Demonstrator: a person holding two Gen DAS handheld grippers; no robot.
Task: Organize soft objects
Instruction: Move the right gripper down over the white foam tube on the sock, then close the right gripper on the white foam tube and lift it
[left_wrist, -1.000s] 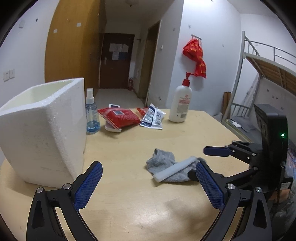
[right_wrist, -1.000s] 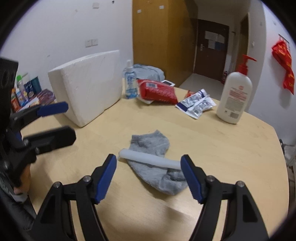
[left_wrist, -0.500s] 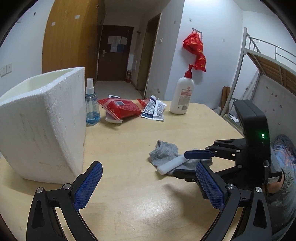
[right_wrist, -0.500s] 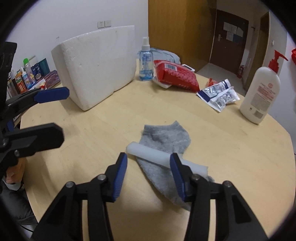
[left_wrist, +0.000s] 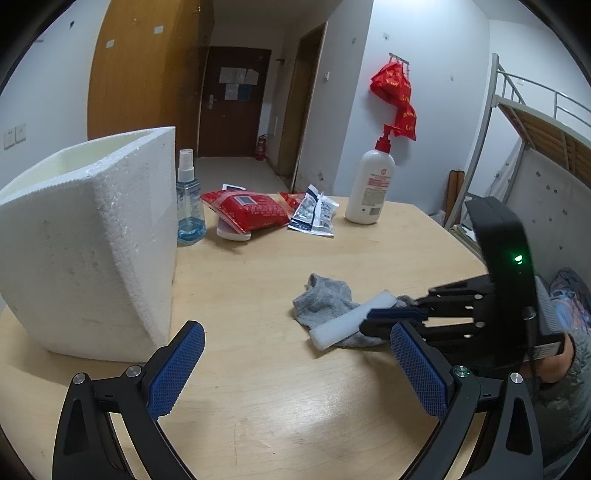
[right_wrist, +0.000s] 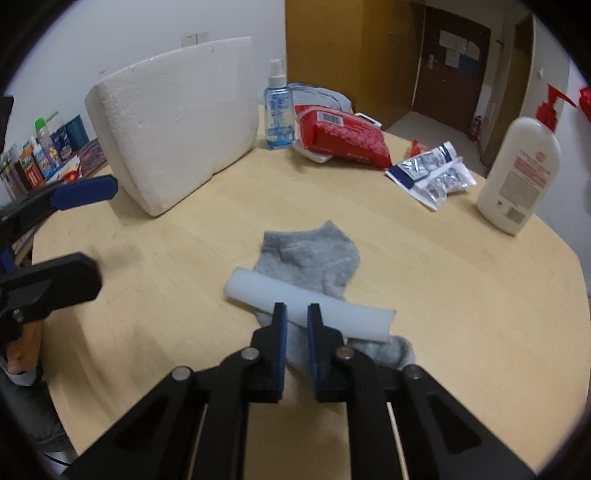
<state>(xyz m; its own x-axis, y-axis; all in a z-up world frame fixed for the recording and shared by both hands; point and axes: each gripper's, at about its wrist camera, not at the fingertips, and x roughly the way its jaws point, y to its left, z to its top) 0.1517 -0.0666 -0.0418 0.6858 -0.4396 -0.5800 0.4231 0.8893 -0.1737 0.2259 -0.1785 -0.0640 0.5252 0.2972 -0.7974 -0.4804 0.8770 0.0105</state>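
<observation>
A grey sock (right_wrist: 310, 254) lies flat on the wooden table (right_wrist: 461, 295), with a white foam strip (right_wrist: 332, 314) across it. My right gripper (right_wrist: 295, 314) points down at the strip's near edge. Its jaws are closing to a narrow slit and pinch the strip; whether sock fabric is caught too I cannot tell. In the left wrist view the right gripper (left_wrist: 373, 319) grips the foam strip (left_wrist: 340, 325) on the sock (left_wrist: 325, 299). My left gripper (left_wrist: 295, 328) stands open and holds nothing, short of the sock. A white styrofoam box (left_wrist: 92, 258) stands at the left.
Behind the sock are a blue spray bottle (left_wrist: 188, 206), a red packet (left_wrist: 247, 214), silver-blue sachets (left_wrist: 314, 214) and a white pump bottle (left_wrist: 369, 184). The table's edge runs close on the right (left_wrist: 461, 243). A person's hand (left_wrist: 554, 365) holds the right gripper.
The right gripper's jaws went from wide open to nearly shut while it came down onto the foam strip. The left gripper stayed open and in place.
</observation>
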